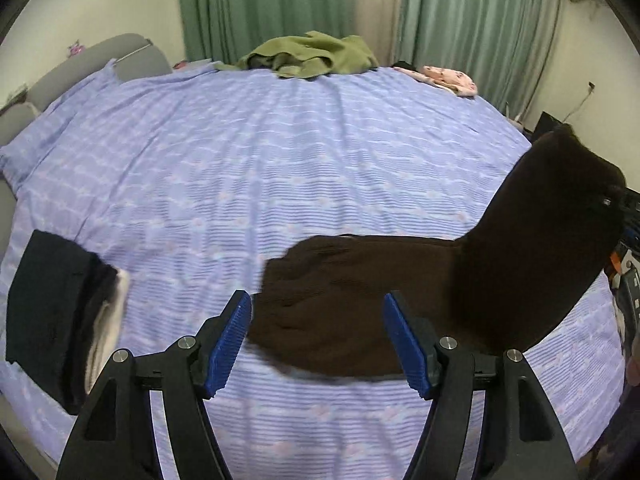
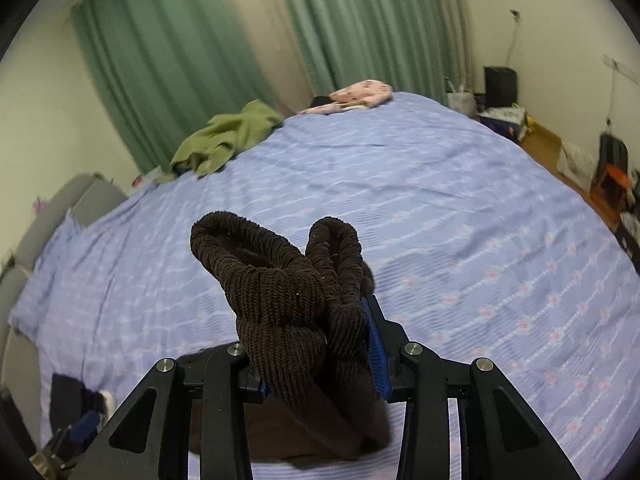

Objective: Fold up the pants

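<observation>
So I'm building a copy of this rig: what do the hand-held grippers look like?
Both match: the left hand-held gripper and right hand-held gripper have black angular linkage arms with cut-outs, silver round pivot pins, and blue ribbed finger pads. No cables or sleeves visible.

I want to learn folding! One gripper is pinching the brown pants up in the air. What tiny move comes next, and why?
Probably carry the lifted end across. The right gripper is shut on the bunched end of the brown pants, raised off the purple bedsheet, while the rest lies flat. The left gripper hovers open over that flat part, so laying the end there would make a fold.
</observation>
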A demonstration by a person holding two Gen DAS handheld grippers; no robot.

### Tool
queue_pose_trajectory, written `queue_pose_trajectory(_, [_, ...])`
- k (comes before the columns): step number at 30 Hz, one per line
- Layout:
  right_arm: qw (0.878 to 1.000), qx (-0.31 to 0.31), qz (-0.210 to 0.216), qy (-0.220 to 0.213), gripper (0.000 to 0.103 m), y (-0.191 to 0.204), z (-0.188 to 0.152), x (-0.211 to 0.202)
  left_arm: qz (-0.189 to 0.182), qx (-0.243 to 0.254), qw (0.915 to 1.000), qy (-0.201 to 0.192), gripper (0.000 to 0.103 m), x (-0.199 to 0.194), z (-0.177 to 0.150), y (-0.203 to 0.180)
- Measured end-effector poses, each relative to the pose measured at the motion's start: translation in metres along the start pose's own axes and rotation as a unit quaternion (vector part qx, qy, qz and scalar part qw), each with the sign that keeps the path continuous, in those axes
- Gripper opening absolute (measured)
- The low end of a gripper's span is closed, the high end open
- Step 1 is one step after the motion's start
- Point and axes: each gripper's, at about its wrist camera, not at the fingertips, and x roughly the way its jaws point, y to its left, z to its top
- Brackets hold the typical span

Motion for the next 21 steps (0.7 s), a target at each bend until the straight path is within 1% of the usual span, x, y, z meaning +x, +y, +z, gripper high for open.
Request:
queue_pose_trajectory(2, [1.000,-0.022,-0.004,0.014,0.039,0.035,-0.002,0.005,0.006,0.000,1.0000,0.003,0.068,0.000,0.000,0.015])
queue_pose_trajectory(7, [0.996,-0.079,0.006,0.032,0.039,0.106,-0.019,0.027,0.013,-0.016,0.9998,0.007,0.068,0.001,-0.007,0.055])
queue_pose_trajectory(11, [0.990,-0.129,0.013,0.053,0.039,0.155,-0.042,0.055,0.027,-0.022,0.9993,0.011,0.068,0.008,-0.019,0.081])
queue_pose_trajectory(13, [0.985,-0.159,0.016,0.070,0.039,0.179,-0.061,0.071,0.037,-0.022,0.9989,0.017,0.068,0.012,-0.026,0.092])
queue_pose_trajectory(16, [0.976,-0.196,0.016,0.096,0.039,0.203,-0.087,0.088,0.052,-0.020,0.9981,0.027,0.068,0.016,-0.038,0.109])
queue_pose_trajectory(18, [0.970,-0.217,0.010,0.110,0.041,0.215,-0.102,0.098,0.066,-0.018,0.9971,0.034,0.068,0.018,-0.045,0.119])
queue_pose_trajectory(21, [0.957,-0.254,0.000,0.136,0.043,0.227,-0.123,0.112,0.083,-0.019,0.9956,0.040,0.068,0.015,-0.053,0.131])
